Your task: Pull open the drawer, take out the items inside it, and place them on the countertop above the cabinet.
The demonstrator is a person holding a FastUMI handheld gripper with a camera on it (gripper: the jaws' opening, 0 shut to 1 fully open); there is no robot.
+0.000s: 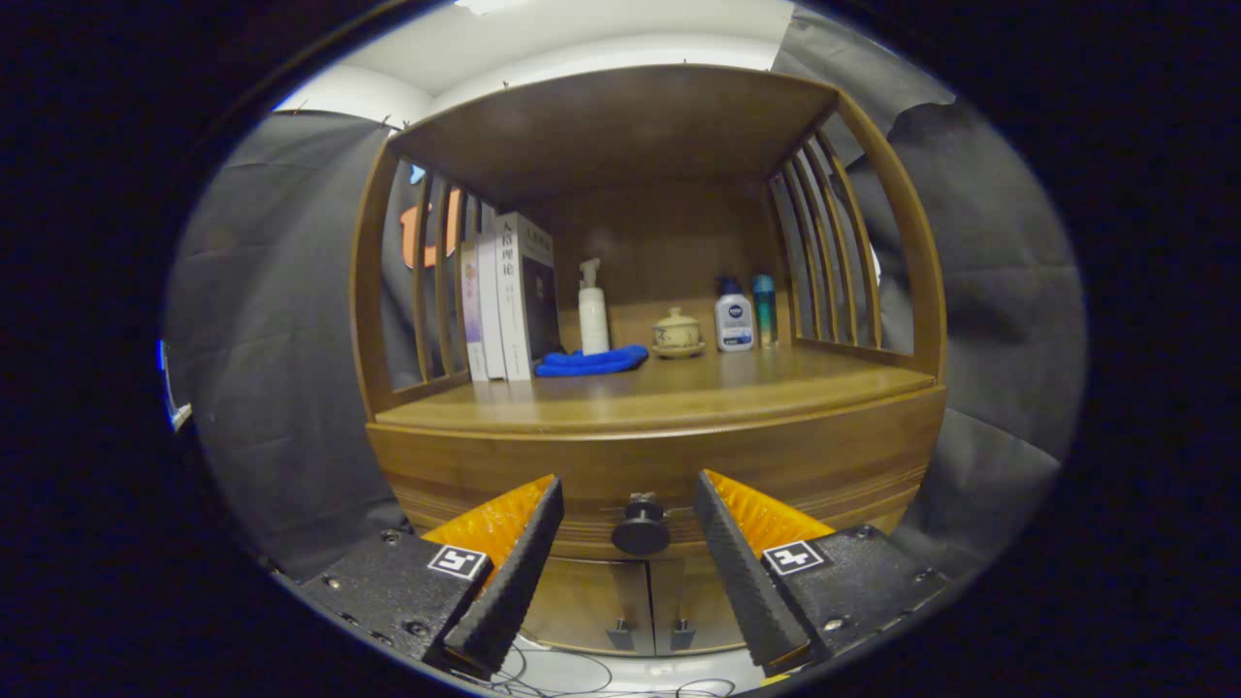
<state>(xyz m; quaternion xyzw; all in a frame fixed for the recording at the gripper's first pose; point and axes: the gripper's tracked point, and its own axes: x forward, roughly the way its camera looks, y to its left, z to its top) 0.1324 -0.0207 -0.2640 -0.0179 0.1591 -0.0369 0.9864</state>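
— Wood everywhere: a brown wooden cabinet (659, 456) fills the middle of the frame, its closed drawer front (824, 470) running across the lower centre with a small dark round knob (641, 528) on it.

— And the gripper (628, 523)?

— Its two fingers stand apart at the bottom of the frame, one either side of the knob, which sits in the gap between them. Neither finger touches it yet, as far as I can tell.

— So which step is this?

— The very first, I judge — the drawer is still shut, so whatever lies inside is hidden.

— What does the next move call for?

— Ease forward until the knob sits well between the fingers, close both on it, then pull straight back.

— And the countertop (669, 397)?

— Above the drawer, at centre frame. It already carries upright books (504, 296) at the left, a blue cloth (591, 362), a white pump bottle (592, 308), a small lidded ceramic cup (677, 332) and two bottles (745, 312) at the right. The front strip is bare — room for the drawer's items.
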